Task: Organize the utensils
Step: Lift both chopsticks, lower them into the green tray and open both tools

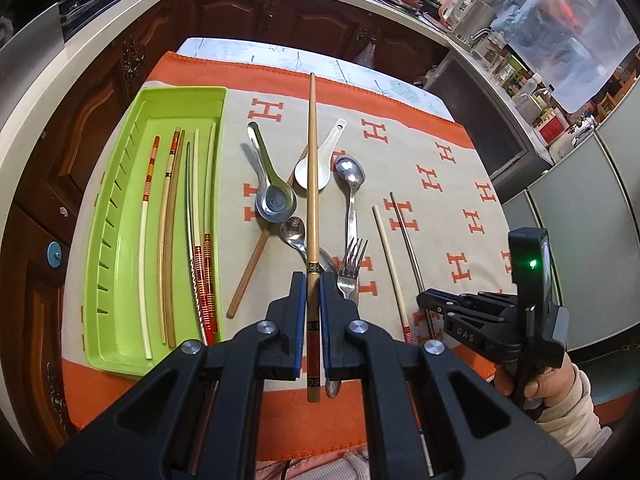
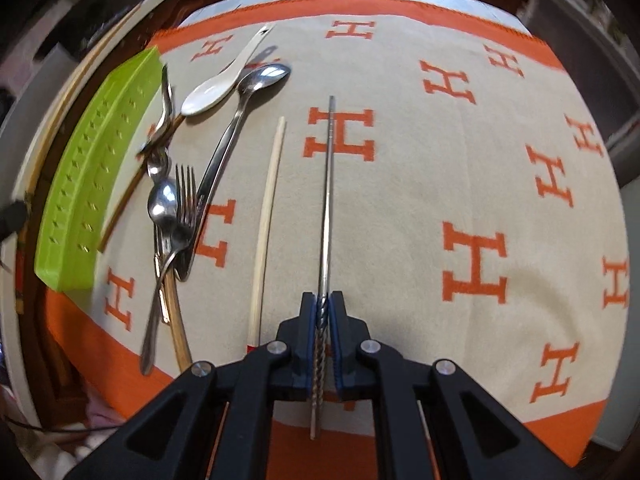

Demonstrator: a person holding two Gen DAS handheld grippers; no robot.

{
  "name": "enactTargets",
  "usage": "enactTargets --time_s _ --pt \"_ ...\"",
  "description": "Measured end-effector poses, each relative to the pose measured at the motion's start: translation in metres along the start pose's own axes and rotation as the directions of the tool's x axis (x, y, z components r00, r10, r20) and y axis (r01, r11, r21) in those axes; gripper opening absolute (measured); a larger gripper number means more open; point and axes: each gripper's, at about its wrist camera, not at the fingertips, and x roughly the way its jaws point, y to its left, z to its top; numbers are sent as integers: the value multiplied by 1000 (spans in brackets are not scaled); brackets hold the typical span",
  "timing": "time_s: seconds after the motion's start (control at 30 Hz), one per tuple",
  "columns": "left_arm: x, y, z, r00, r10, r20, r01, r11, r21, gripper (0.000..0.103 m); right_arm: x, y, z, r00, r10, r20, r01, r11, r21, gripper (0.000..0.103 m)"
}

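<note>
Left wrist view: left gripper (image 1: 313, 280) clamped tight on a long brown wooden chopstick with a dark red handle end (image 1: 312, 168), pads squeezing it near the patterned band; chopstick lifted and pointing straight ahead, crossing over the white ceramic soup spoon (image 1: 316, 168); off to the left, a lime-green plastic slotted tray (image 1: 120, 280) sitting on the beige blanket with orange H letters and orange border (image 1: 440, 184), already loaded with several chopsticks lying lengthwise: cream ones with red-banded ends, a plain wooden one, a metal one; between tray and held chopstick, a steel soup spoon with a round bowl (image 1: 274, 196), a small steel teaspoon (image 1: 294, 232) and another brown chopstick (image 1: 256, 260) slanting under them; just right, a bigger steel tablespoon (image 1: 350, 176) with a steel fork (image 1: 352, 264) lying near its handle; further right, a cream chopstick with a red end (image 1: 390, 264) beside a thin steel chopstick (image 1: 408, 248); at the far right, right gripper (image 1: 430, 304) low over that steel chopstick's near end, a hand (image 1: 540, 384) in a cream sleeve on the grip.

Right wrist view: right gripper (image 2: 323, 300) pinched shut around the thin steel chopstick (image 2: 329, 200) at its twisted handle section; rest of the stick running forward over the blanket (image 2: 440, 160); can't tell whether lifted or resting; cream chopstick (image 2: 266, 220) just to its left, apart from it; fork (image 2: 185, 200) and spoons heaped beyond that, next to the green tray (image 2: 92, 168).
</note>
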Motion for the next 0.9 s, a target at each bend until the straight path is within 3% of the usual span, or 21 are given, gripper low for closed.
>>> enactTargets --time_s 0.1,0.17,0.23,0.37,0.47,0.63,0.9 --pt "1 0 0 1000 -6 -3 6 1000 0 4 0 10 0 999 -49 4 49 998 -51 7" --pt "1 1 -1 1000 -7 -3 7 1000 -2 4 0 9 1 1000 -24 8 24 999 -28 6" --pt "1 2 -1 1000 -9 0 9 1000 -9 4 -3 -8 4 993 115 13 -115 988 105 5" --pt "-5 10 -2 1000 -4 18 4 999 -32 4 -23 -22 3 969 226 104 -244 944 222 5" --pt "-11 18 -2 999 6 32 -4 999 -48 4 -52 -13 6 943 282 176 -317 924 216 5" --pt "-25 38 2 997 38 74 -32 996 -80 4 -98 43 28 892 381 241 -411 907 87 5" --pt "-46 75 6 978 158 133 -145 984 -106 4 -84 131 77 884 424 197 -433 902 2 6"
